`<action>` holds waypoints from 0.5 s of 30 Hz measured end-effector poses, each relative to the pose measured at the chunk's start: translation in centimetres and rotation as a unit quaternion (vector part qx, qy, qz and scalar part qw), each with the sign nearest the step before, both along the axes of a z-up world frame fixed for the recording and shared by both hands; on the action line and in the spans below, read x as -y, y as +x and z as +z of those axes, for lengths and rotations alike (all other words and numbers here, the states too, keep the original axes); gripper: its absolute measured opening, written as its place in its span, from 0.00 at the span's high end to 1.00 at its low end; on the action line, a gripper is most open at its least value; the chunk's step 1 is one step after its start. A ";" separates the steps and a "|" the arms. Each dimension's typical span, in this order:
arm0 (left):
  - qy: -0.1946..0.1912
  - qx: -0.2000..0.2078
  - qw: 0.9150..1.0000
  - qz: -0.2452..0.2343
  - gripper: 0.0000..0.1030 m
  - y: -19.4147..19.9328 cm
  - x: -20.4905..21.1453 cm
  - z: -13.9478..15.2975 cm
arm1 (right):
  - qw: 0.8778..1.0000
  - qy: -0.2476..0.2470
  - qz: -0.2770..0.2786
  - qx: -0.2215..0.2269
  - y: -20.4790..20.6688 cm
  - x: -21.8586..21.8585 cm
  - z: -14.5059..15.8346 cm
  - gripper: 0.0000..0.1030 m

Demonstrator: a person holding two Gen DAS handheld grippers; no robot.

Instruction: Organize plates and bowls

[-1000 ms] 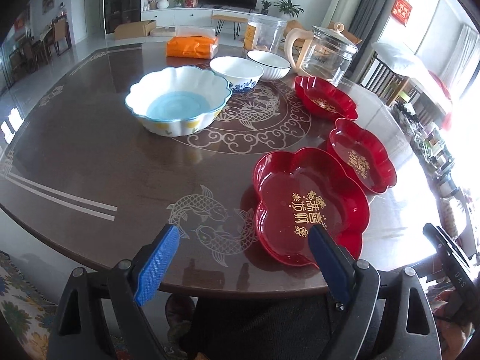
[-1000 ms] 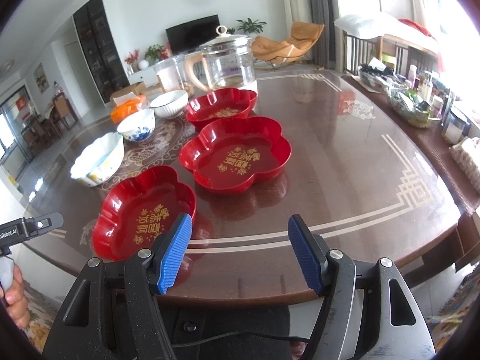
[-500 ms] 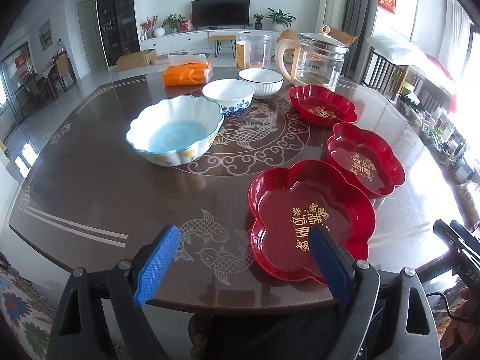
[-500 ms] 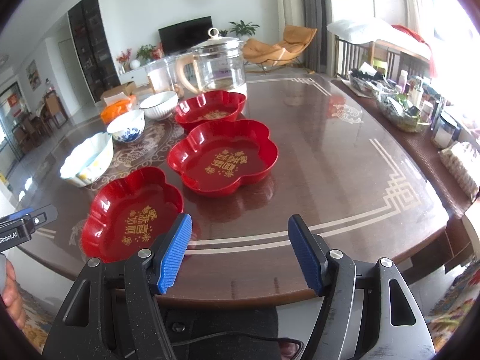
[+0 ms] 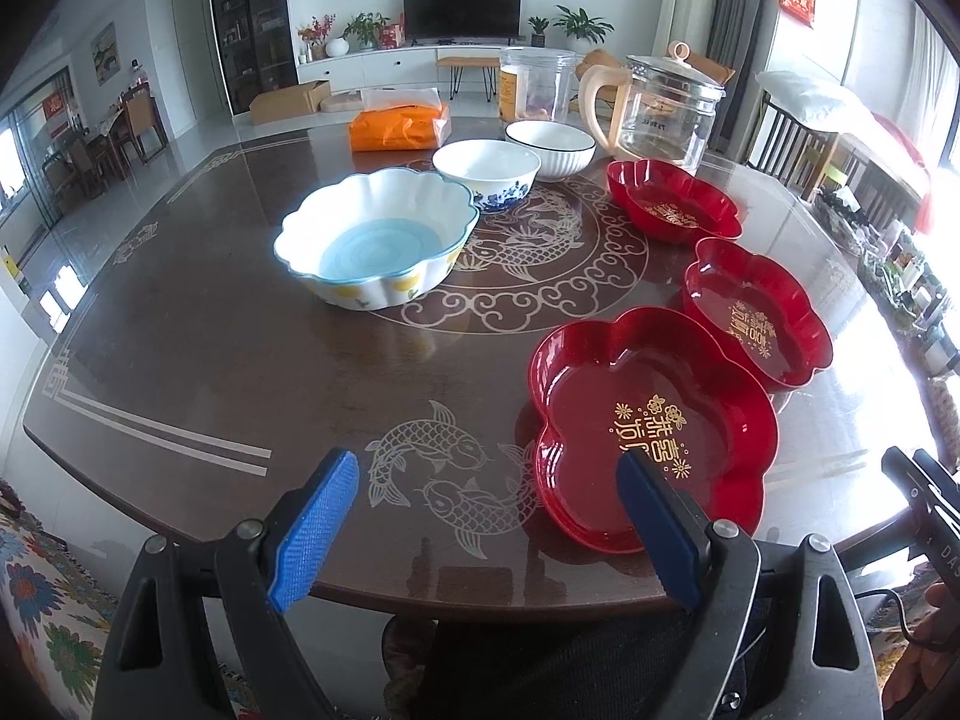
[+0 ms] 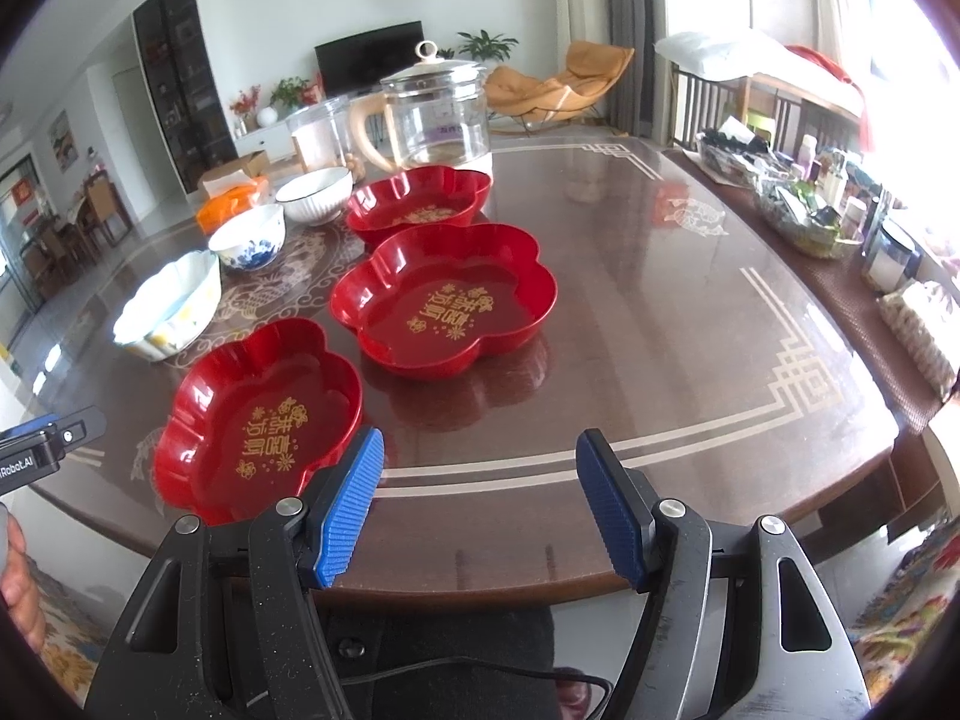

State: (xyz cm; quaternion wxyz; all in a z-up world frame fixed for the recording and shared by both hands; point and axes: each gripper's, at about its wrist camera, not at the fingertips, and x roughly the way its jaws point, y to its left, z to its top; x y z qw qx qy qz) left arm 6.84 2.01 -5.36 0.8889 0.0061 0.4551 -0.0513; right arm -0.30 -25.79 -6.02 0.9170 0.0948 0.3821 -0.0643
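Three red flower-shaped plates lie in a row on the dark table: near (image 5: 648,420) (image 6: 264,414), middle (image 5: 756,312) (image 6: 447,300), far (image 5: 672,201) (image 6: 420,204). A large scalloped bowl with a blue inside (image 5: 375,237) (image 6: 171,306), a blue-patterned white bowl (image 5: 486,174) (image 6: 249,237) and a white ribbed bowl (image 5: 552,147) (image 6: 315,192) stand to the left. My left gripper (image 5: 486,522) is open and empty over the table's front edge, beside the near plate. My right gripper (image 6: 480,504) is open and empty at the front edge, right of the near plate.
A glass kettle (image 5: 660,105) (image 6: 432,114), a clear jar (image 5: 534,84) and an orange packet (image 5: 399,126) stand at the table's far side. A sideboard with bottles and clutter (image 6: 828,210) runs along the right. The table edge (image 5: 420,588) is just below the grippers.
Both grippers have risen and tilted slightly, so the table shows from a bit higher. Both stay open and empty. No dish has moved.
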 end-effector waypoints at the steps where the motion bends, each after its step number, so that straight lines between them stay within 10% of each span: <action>1: 0.001 -0.001 1.000 0.000 0.15 0.0 0.0 0.0 | 1.000 0.000 0.000 0.000 0.0 0.0 0.0 0.32; 15: 0.003 -0.010 1.000 0.002 0.15 0.0 0.0 -0.3 | 1.000 0.004 -0.001 -0.002 -0.2 0.1 -0.2 0.32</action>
